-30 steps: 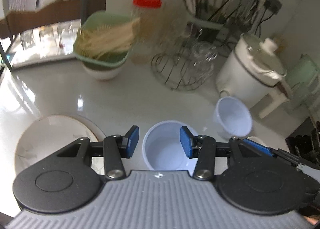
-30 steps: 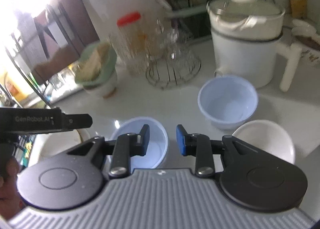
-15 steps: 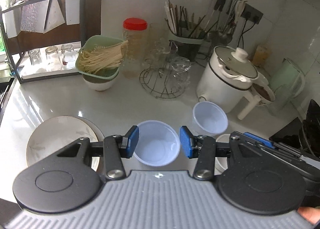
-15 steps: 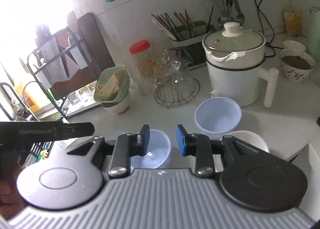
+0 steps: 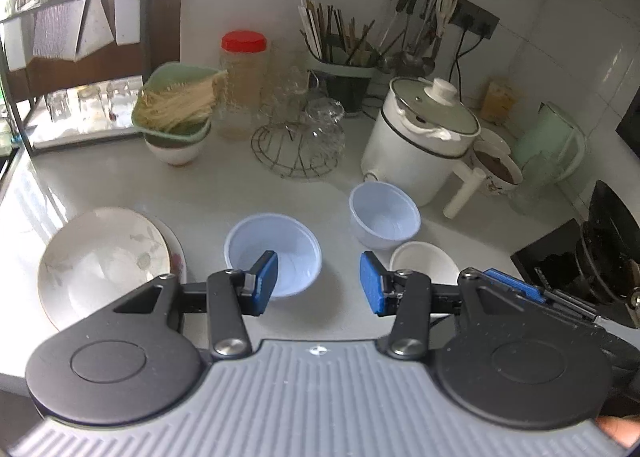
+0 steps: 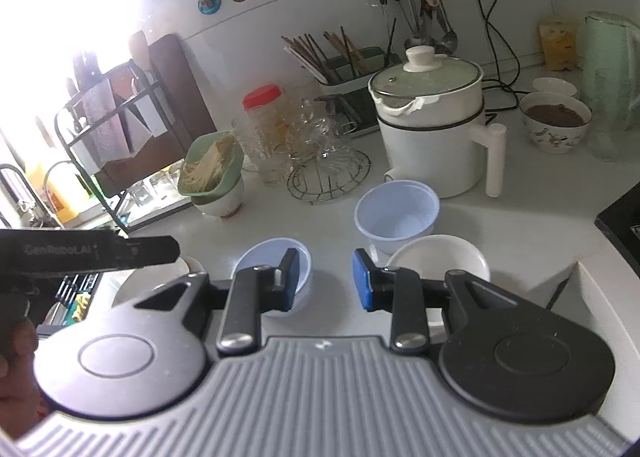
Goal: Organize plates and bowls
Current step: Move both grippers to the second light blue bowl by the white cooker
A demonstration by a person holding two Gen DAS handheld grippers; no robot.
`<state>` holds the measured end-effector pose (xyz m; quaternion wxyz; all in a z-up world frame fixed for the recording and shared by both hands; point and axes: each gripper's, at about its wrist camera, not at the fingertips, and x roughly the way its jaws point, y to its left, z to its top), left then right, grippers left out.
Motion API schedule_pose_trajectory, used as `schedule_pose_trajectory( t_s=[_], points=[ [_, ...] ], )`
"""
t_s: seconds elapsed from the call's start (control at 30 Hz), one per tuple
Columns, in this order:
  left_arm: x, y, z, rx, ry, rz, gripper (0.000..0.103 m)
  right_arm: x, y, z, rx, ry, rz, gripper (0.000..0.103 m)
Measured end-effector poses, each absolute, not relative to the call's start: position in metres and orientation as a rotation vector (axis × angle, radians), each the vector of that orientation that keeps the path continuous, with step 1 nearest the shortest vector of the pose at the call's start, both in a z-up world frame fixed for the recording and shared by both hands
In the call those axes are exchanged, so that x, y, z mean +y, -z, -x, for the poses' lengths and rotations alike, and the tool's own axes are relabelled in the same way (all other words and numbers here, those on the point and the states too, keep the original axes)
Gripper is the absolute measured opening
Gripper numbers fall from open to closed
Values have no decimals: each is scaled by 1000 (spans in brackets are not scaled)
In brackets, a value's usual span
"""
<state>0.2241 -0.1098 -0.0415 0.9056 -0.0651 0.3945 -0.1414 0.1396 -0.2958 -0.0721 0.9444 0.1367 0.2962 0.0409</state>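
I hold my left claw point(image 5: 318, 287) apart, empty, above blue bowl point(image 5: 276, 253) on tabletop point(image 5: 240, 193) | my right claw point(image 6: 325, 281) apart, empty | plate point(image 5: 100, 261) left | white bowl point(image 6: 436, 261) right.

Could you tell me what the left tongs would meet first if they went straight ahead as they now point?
Probably bare countertop: the open left tongs point between the blue bowl and the white bowl; the blue bowl's rim lies nearest, though depth is unclear.
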Motion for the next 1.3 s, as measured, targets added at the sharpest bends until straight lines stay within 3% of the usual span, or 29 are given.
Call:
schedule_pose_trajectory(
  t_s=[0.47,1.3],
  points=[
    [-99,53,-229,884,337,158,51,-288,78,-133,609,-40,-293,33],
    [-106,92,-335,965,614,114,51,-271,88,-163,675,268,-334,33]
  ],
)
